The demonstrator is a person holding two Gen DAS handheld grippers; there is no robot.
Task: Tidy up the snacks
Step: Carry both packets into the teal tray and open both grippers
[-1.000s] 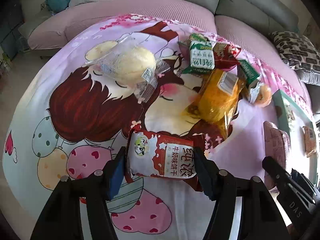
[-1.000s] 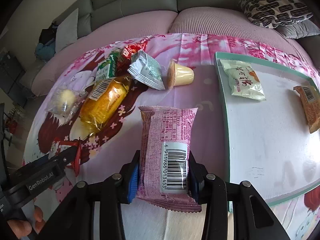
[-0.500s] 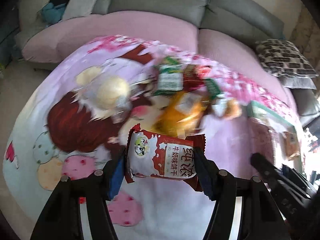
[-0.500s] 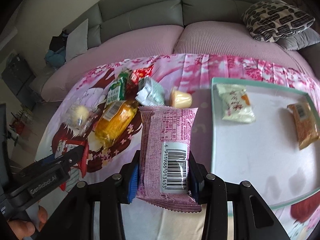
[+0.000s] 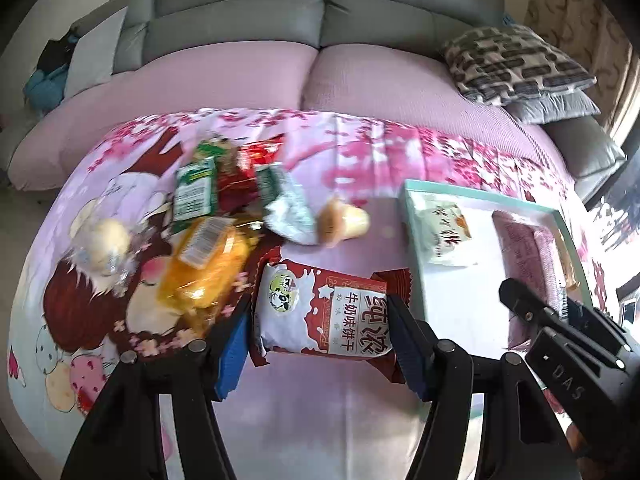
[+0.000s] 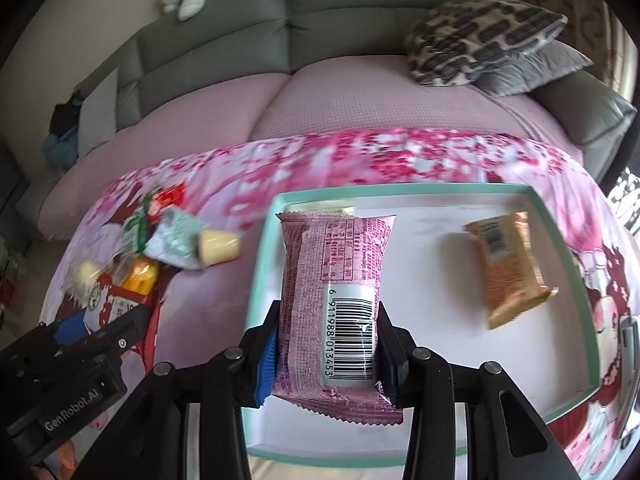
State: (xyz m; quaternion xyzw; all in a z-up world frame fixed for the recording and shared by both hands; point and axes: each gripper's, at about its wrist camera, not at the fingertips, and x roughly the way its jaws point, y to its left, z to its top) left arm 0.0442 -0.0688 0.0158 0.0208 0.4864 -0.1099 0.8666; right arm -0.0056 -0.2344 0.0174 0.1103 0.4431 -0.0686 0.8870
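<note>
Gripping pink packet [image 6: 332, 300], right tool [image 6: 326, 354] above tray [image 6: 568, 240].

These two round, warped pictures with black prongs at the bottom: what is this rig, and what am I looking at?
No robot here: a person holds a two-fingered claw in each hand, each carrying a wide-angle camera looking along its fingers. In the left wrist view, the left claw grips a red and white biscuit packet. In the right wrist view, the right claw grips a pink packet above a white tray that holds an orange packet. More snacks lie heaped on a pink cartoon blanket beside the tray.
</note>
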